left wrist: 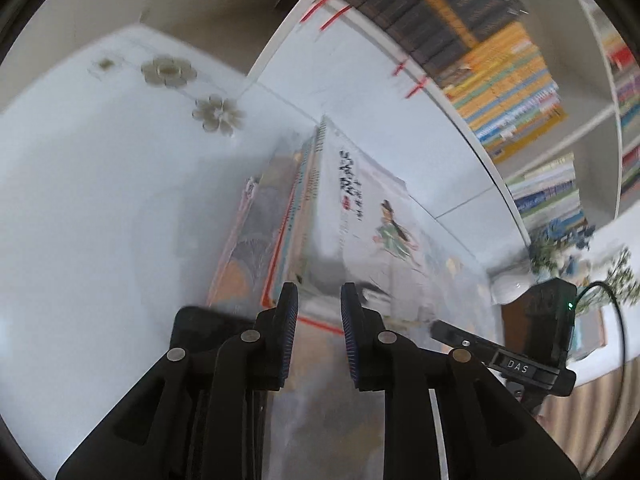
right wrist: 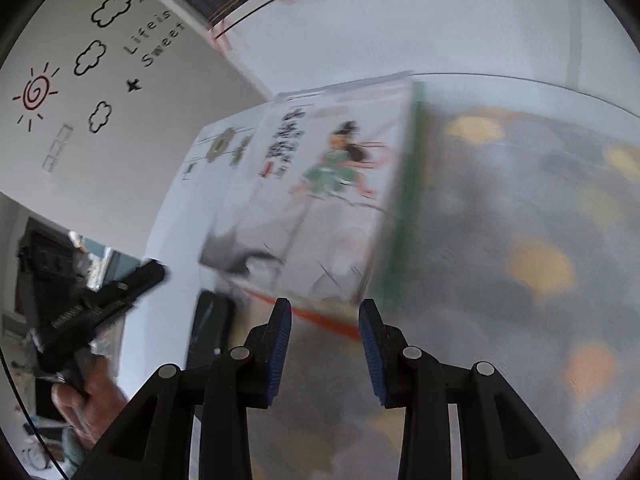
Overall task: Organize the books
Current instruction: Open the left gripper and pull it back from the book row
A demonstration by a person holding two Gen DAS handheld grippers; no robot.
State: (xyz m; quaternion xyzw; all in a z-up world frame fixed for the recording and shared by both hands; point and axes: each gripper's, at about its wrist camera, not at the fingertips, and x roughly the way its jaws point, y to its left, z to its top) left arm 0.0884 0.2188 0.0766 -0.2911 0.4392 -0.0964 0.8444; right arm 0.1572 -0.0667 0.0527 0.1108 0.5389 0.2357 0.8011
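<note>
Books (left wrist: pixel 320 216) lie stacked on white table (left wrist: pixel 100 200), white-cover book (right wrist: pixel 316 184) with green-robed figure on top. Left gripper (left wrist: pixel 319 300) hovers at stack's near edge, jaws narrowly apart, nothing between pads. Right gripper (right wrist: pixel 325 316) likewise above top book's near edge, jaws parted, empty. Frames blurred. Bookshelf (left wrist: pixel 500 80) behind table.

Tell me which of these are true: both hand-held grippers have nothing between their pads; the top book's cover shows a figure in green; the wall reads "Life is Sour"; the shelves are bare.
1. Both hand-held grippers, left and right, have nothing between their pads: true.
2. The top book shows a figure in green: true.
3. The wall lettering reads "Life is Sour": false, "Life is Sweet".
4. The bookshelves are bare: false, packed with books.
</note>
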